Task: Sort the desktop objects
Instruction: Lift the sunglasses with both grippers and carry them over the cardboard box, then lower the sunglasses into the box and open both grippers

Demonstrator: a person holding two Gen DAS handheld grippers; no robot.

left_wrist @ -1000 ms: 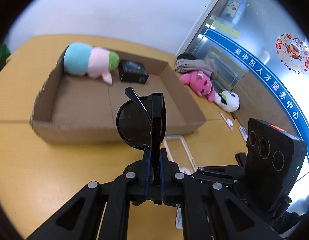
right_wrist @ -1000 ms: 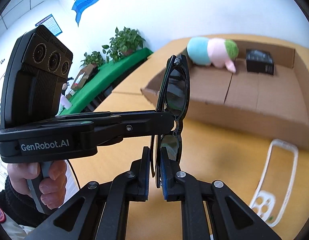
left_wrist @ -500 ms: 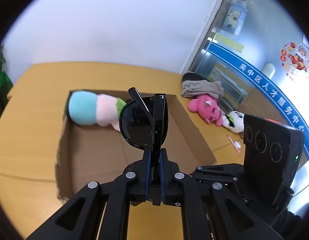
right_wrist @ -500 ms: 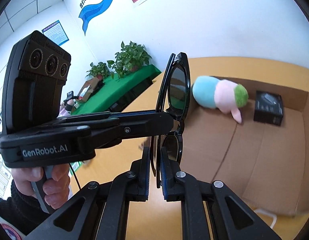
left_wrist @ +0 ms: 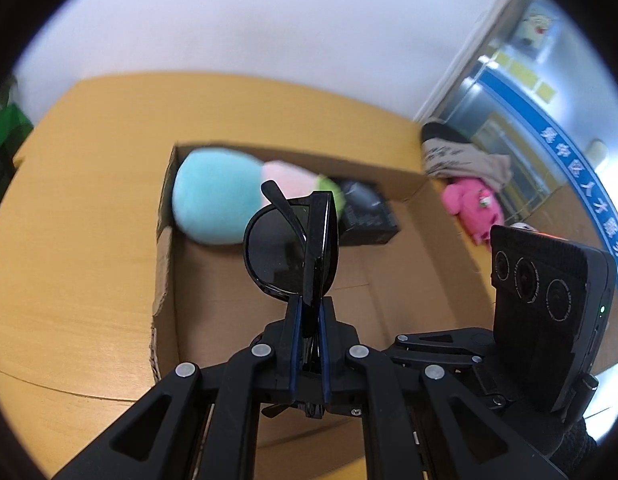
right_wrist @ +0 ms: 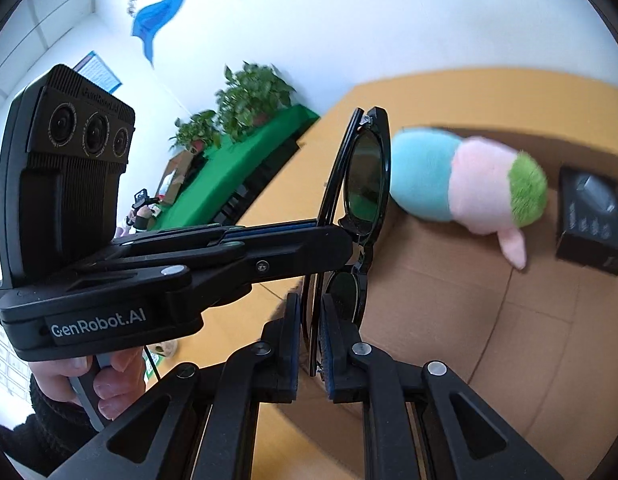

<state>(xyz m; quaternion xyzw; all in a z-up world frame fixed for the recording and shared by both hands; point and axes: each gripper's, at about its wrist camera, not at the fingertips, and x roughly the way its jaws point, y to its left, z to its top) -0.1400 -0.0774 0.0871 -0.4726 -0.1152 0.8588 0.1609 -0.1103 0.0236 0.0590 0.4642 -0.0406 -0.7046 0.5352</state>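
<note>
A pair of black sunglasses [left_wrist: 291,252] is clamped between the closed fingers of the left gripper [left_wrist: 309,332] and is also held by the right gripper [right_wrist: 311,332], whose fingers are pressed on the frame. The sunglasses are held above an open cardboard box [left_wrist: 165,264] on the yellow counter [left_wrist: 77,240]. Inside the box, a blue, pink and green plush toy [right_wrist: 465,188] is seen, with a small black box [right_wrist: 593,220] just to its right.

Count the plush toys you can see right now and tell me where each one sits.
3, perhaps. A blue, pink and green plush lies in the cardboard box. A pink plush sits on the table outside it. A white one beside it is mostly hidden.
</note>
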